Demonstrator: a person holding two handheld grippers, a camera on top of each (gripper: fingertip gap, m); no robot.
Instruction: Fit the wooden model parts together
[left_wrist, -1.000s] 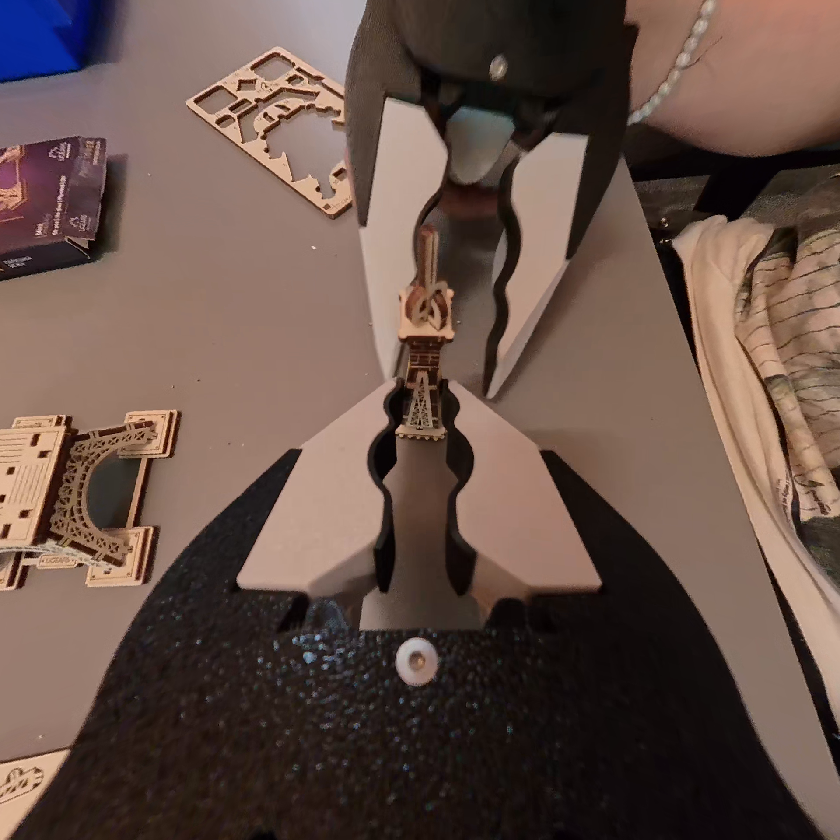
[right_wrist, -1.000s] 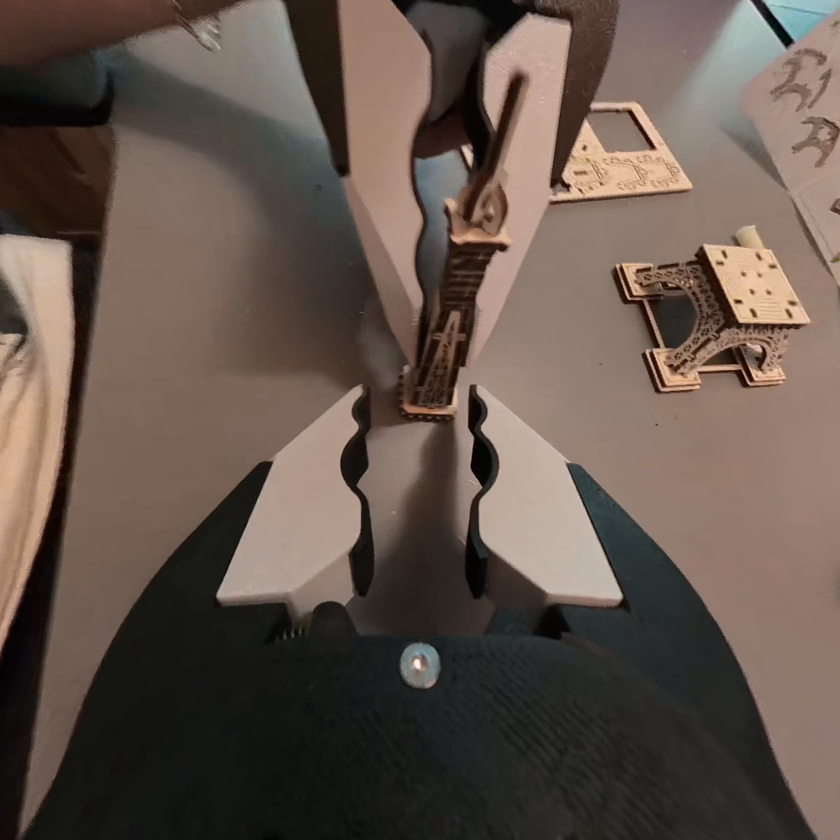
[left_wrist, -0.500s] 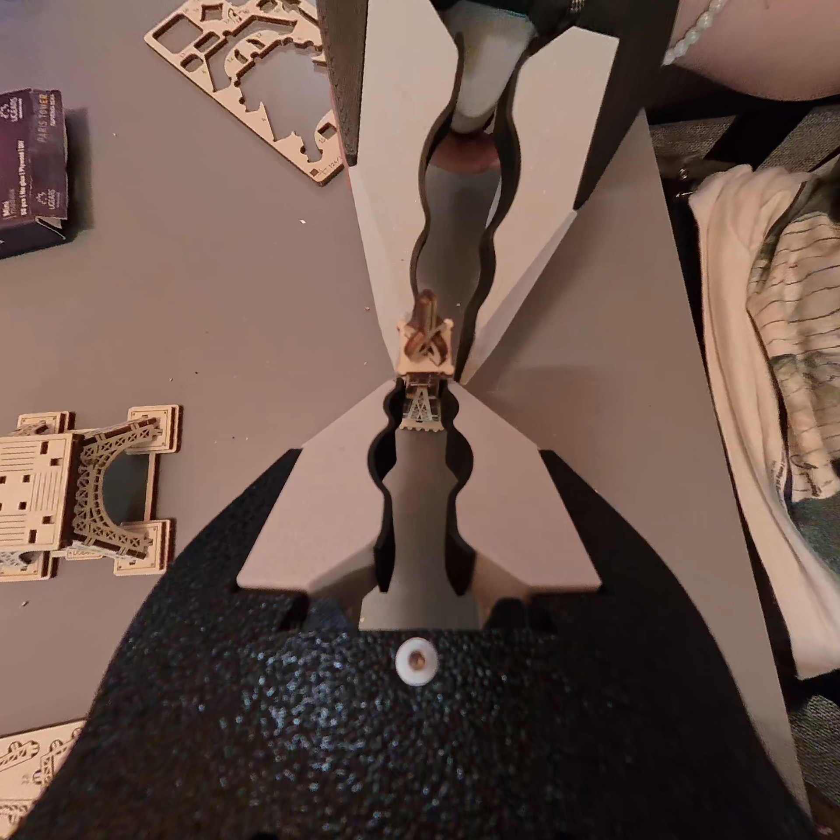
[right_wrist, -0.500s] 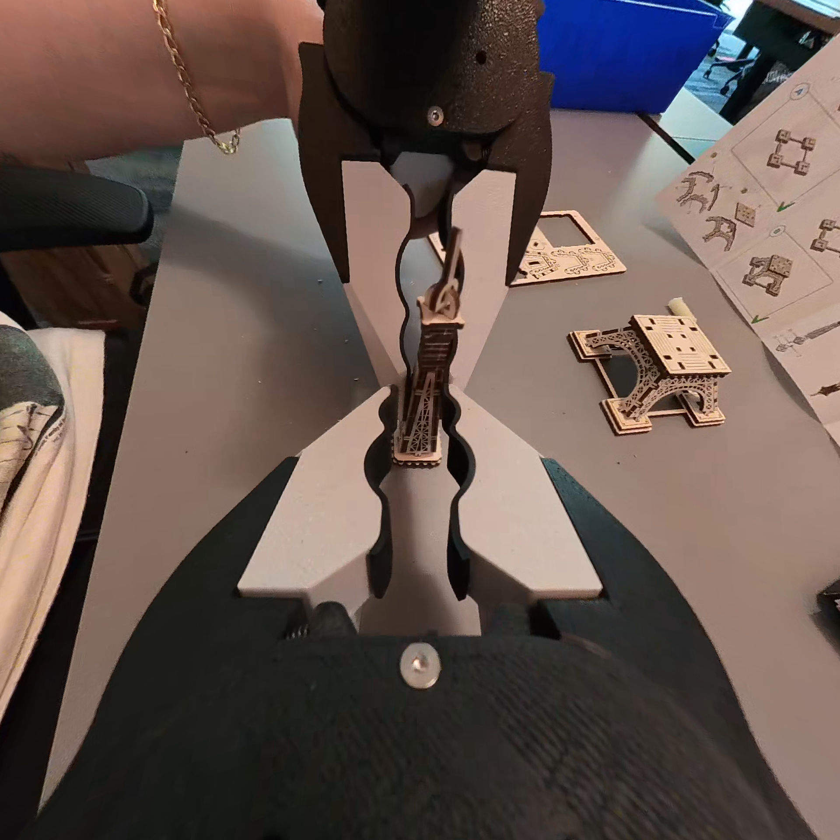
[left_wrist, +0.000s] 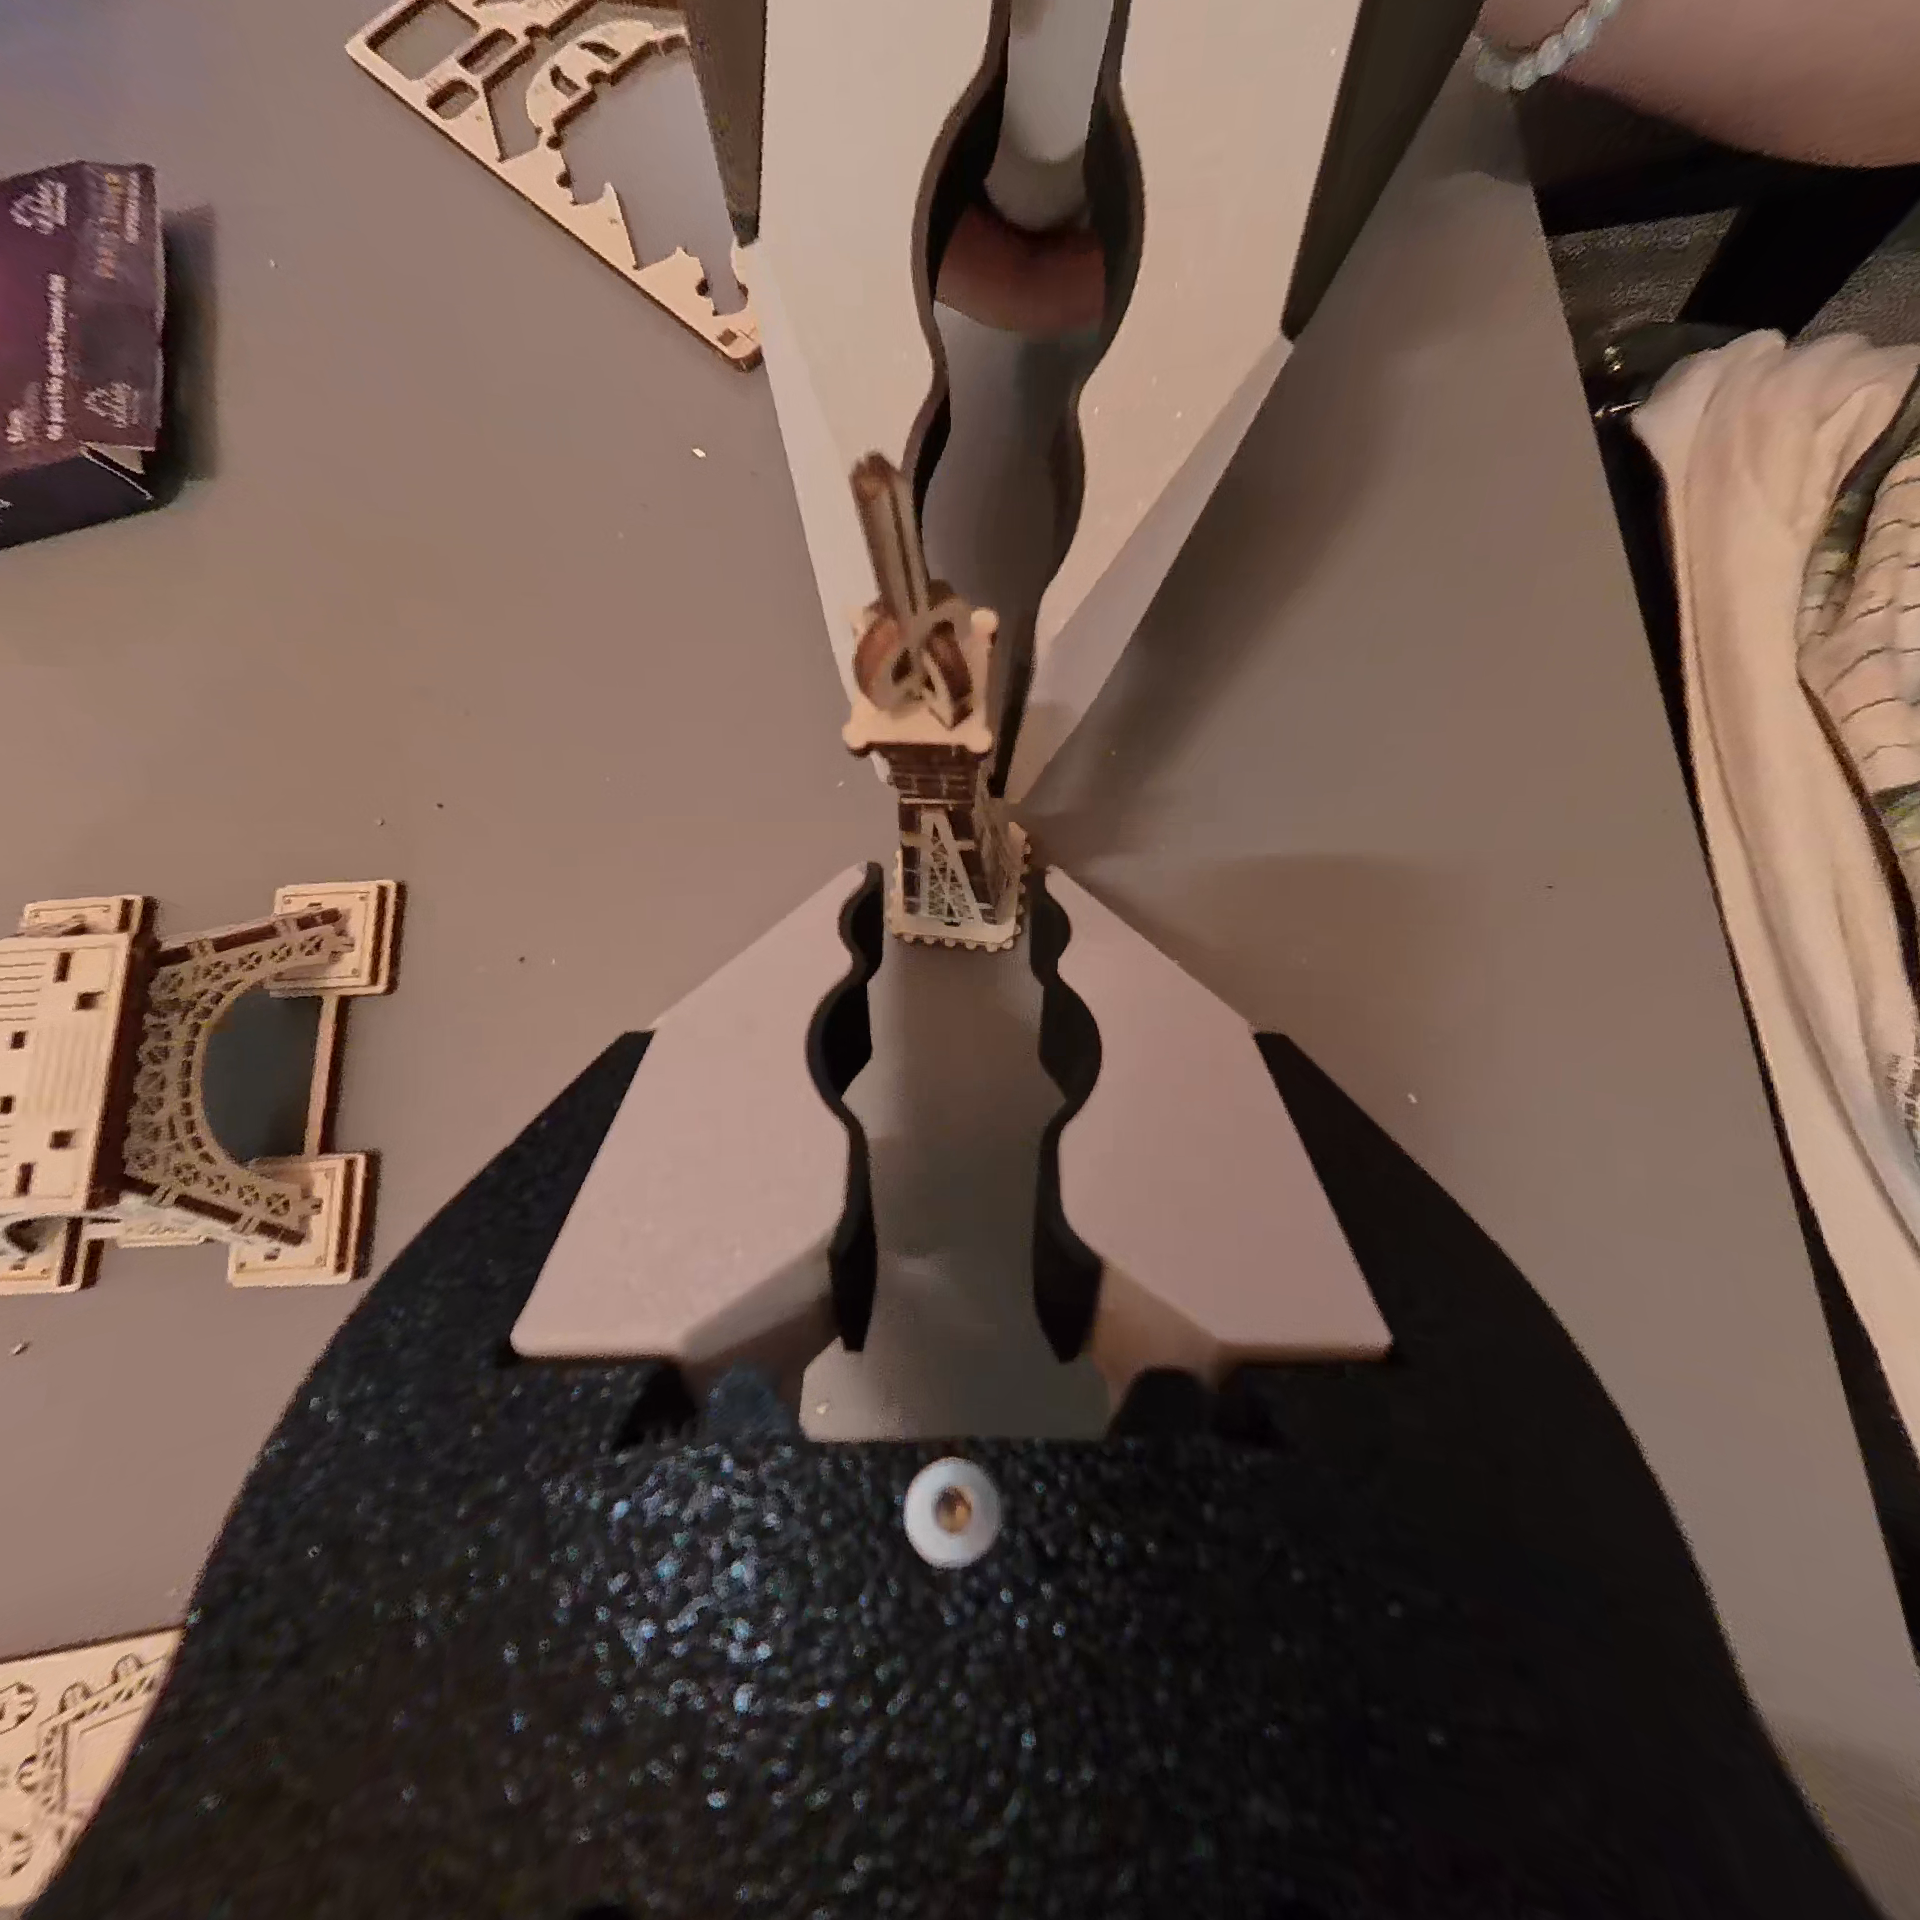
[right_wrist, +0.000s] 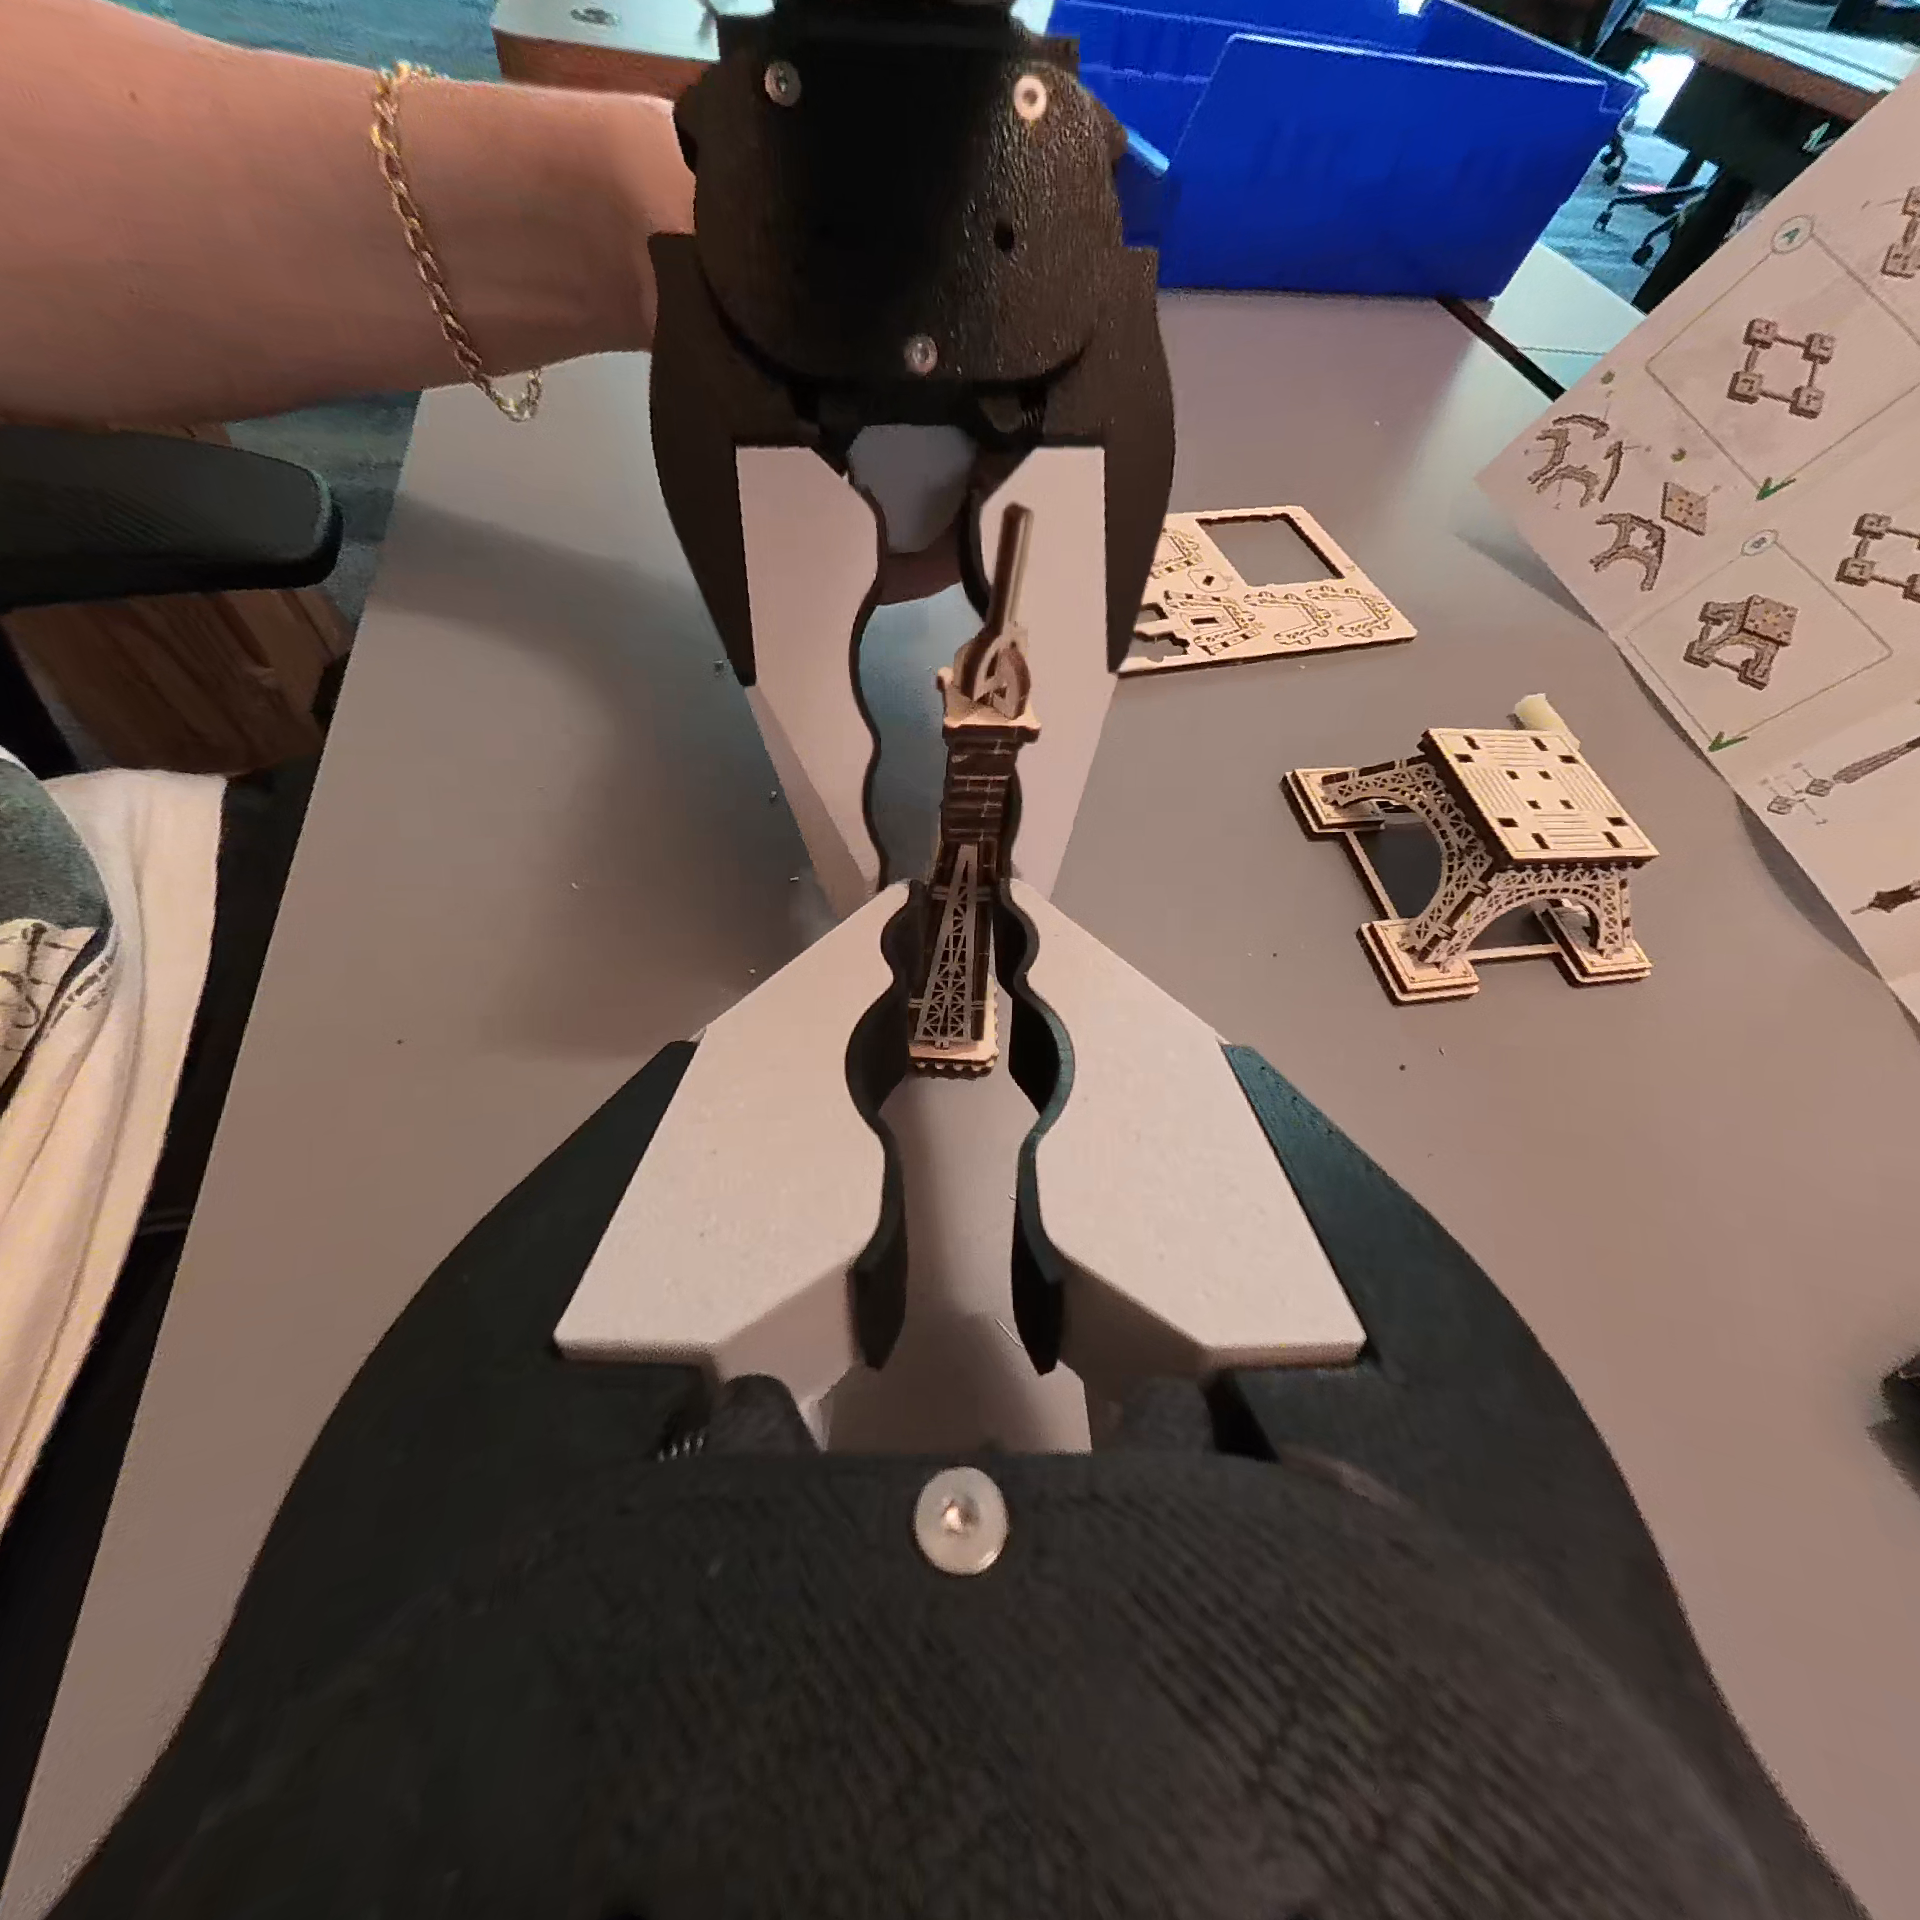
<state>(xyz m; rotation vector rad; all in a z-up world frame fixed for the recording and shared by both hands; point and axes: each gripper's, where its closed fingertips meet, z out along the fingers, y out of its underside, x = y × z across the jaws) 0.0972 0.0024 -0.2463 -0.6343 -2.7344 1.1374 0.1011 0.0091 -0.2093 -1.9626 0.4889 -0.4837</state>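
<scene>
R tongs (right_wrist: 951, 914) gripping tower spire (right_wrist: 971, 831)

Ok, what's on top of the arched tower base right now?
Nothing: the tower base shows a bare slotted top. The spire is apart, in the right claw. A pale object behind the base is partly hidden by it.

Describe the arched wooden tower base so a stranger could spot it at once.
On the grey table, look beside the paper instruction sheet. The tower base stands there: four latticed arched legs under a flat square top, unlike the flat cut-out sheet behind it.
</scene>
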